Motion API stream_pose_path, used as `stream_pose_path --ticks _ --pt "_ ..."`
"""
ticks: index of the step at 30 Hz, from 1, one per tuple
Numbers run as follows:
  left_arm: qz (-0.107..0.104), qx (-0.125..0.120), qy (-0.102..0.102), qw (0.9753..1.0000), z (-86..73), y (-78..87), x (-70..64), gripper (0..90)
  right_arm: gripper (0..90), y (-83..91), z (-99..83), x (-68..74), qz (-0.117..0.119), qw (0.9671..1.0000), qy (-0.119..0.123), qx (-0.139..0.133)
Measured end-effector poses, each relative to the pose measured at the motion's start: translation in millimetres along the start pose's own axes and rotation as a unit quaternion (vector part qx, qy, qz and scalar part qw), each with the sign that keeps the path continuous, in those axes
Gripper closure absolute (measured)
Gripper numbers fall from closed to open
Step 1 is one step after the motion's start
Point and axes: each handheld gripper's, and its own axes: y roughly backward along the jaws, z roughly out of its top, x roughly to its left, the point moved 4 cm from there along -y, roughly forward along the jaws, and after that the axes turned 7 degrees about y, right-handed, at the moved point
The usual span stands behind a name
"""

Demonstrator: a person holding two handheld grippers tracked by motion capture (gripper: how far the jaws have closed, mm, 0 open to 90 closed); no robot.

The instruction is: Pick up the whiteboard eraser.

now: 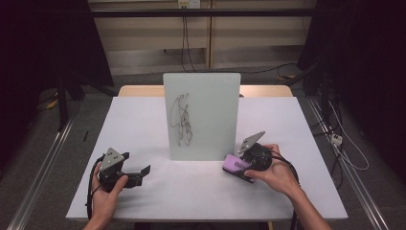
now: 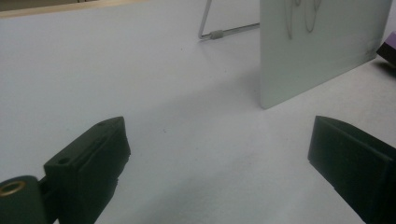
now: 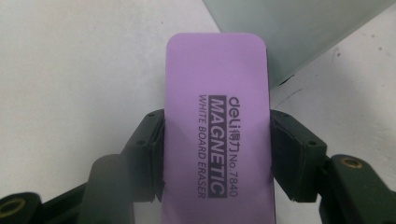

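Note:
A small whiteboard [image 1: 201,115] stands upright in the middle of the white table [image 1: 143,120], with black scribbles [image 1: 182,120] on its left half. My right gripper [image 1: 244,165] is shut on a purple whiteboard eraser [image 3: 217,140], low beside the board's right bottom corner [image 3: 280,42]; the jaws press both long sides of the eraser [image 1: 237,166]. My left gripper [image 1: 139,175] stands open at the front left, apart from the board [image 2: 317,46], with bare table between its fingertips [image 2: 93,154].
The board leans on a wire stand [image 2: 224,31] behind it. A wooden table edge [image 1: 143,90] shows beyond the white surface. Cables [image 1: 344,143] lie on the floor to the right. Free table surface lies left of the board.

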Motion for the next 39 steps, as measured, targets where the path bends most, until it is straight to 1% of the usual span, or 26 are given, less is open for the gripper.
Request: stream_pose_path --ticks 4,5,11,13,14,16,18,20,24,25,26,27,29,33,35,38,39 --pt "0.001 0.001 -0.001 1.0000 0.3 0.5 1.3 5.0 42.0 3.2 0.3 -0.6 0.000 0.9999 -0.003 -0.015" --pt "0.001 0.001 -0.002 1.0000 0.4 0.5 1.6 5.0 42.0 3.2 0.3 -0.6 0.000 0.9999 -0.003 -0.015" --pt "0.002 -0.001 0.002 1.0000 1.0 -0.5 3.8 5.0 42.0 5.7 2.2 -1.9 -0.001 0.9994 -0.005 -0.034" --pt "0.002 -0.001 0.002 1.0000 0.9 -0.8 4.2 5.0 42.0 7.4 2.6 -2.7 -0.005 0.9990 -0.012 -0.043" --pt "0.002 0.000 0.002 1.0000 0.9 -0.9 4.2 5.0 42.0 7.4 2.6 -2.7 -0.005 0.9990 -0.012 -0.043" --pt "0.000 0.000 0.004 1.0000 0.6 -1.5 4.0 5.0 42.0 9.1 2.5 -3.1 -0.004 0.9986 -0.013 -0.051" --pt "0.000 0.003 0.000 1.0000 0.5 -1.2 3.6 5.0 42.0 11.5 2.5 -2.7 -0.004 0.9980 -0.016 -0.061" --pt "-0.001 0.002 0.001 1.0000 0.8 -1.4 3.3 5.0 42.0 13.7 3.6 -2.2 -0.010 0.9973 -0.018 -0.071" --pt "-0.002 0.005 0.001 1.0000 -0.3 -1.4 3.0 5.0 42.0 18.7 6.8 -1.2 -0.016 0.9950 -0.020 -0.097" --pt "-0.002 0.003 0.002 1.0000 0.0 -1.2 3.1 5.0 42.0 20.0 7.5 -1.1 -0.018 0.9945 -0.018 -0.101" --pt "-0.002 0.002 0.003 1.0000 -0.2 -1.2 3.2 5.0 42.0 20.9 8.6 -0.8 -0.021 0.9939 -0.021 -0.106" --pt "-0.001 0.003 0.004 1.0000 -0.9 -1.3 3.6 5.0 42.1 21.8 9.5 -1.3 -0.025 0.9934 -0.019 -0.110" --pt "-0.001 0.007 0.008 0.9999 -2.1 -1.1 4.6 5.0 42.1 23.5 11.4 -1.8 -0.025 0.9922 -0.020 -0.120" --pt "0.001 0.002 0.010 1.0000 -1.3 0.9 5.6 5.0 42.0 24.6 14.8 -2.2 -0.034 0.9899 -0.020 -0.136" --pt "0.002 0.002 0.007 1.0000 -0.8 1.2 5.8 5.0 42.1 24.8 16.0 -1.8 -0.038 0.9888 -0.020 -0.143" --pt "0.000 0.003 0.007 1.0000 -0.9 0.1 4.8 5.0 42.0 27.2 17.8 -1.0 -0.047 0.9860 -0.015 -0.159" --pt "-0.001 0.004 0.007 1.0000 -1.0 -0.2 4.5 5.0 42.0 28.5 18.6 -0.8 -0.051 0.9845 -0.015 -0.167"
